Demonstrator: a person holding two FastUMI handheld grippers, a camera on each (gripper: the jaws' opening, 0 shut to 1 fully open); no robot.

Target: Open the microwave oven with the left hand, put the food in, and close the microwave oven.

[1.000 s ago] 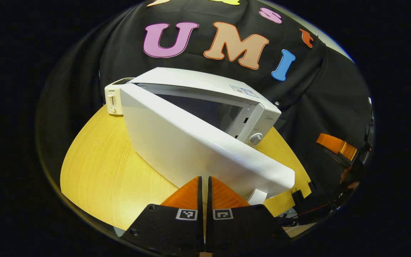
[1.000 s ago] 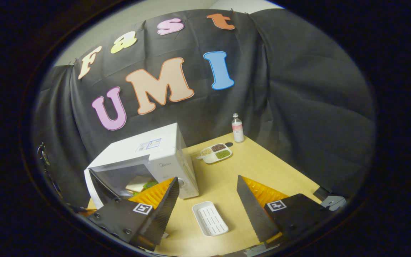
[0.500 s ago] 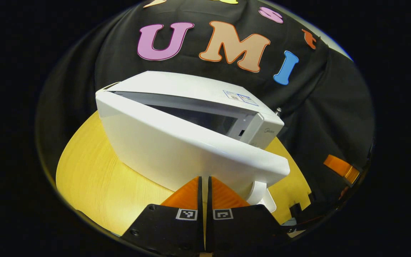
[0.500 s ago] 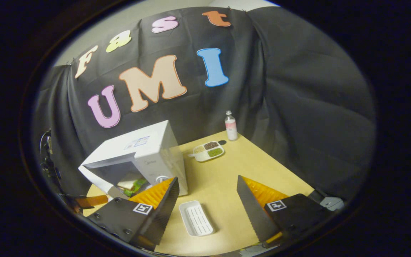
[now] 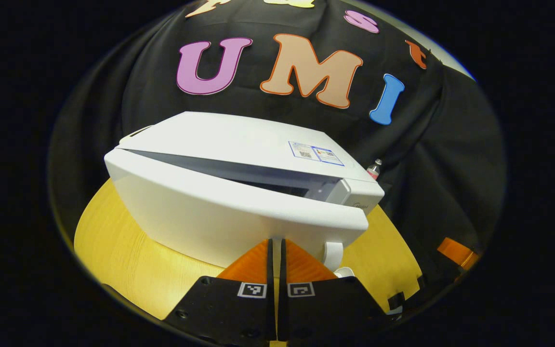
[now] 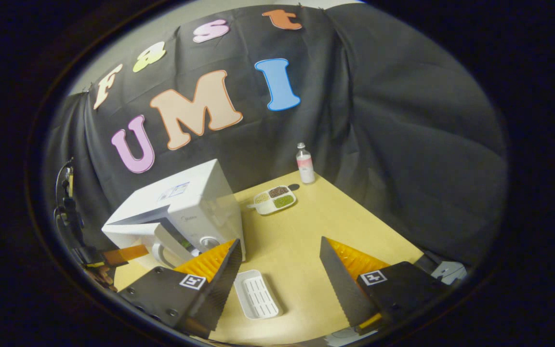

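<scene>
The white microwave stands on the wooden table with its door nearly closed, leaving a narrow wedge-shaped gap along the top. My left gripper is shut with nothing between its fingers, and its tips rest against the door's outer face near the handle. In the right gripper view the microwave is at the left with the door slightly ajar, and the left gripper is against it. The food is hidden behind the door. My right gripper hangs open above the table, holding nothing.
An empty white tray lies on the table just in front of the microwave. A divided dish of grains and a small bottle stand near the back corner. The black cloth wall encloses the table.
The door has swung from wide open to nearly closed, pushed by my shut left gripper. The food inside has gone out of sight. My right gripper stays open.
</scene>
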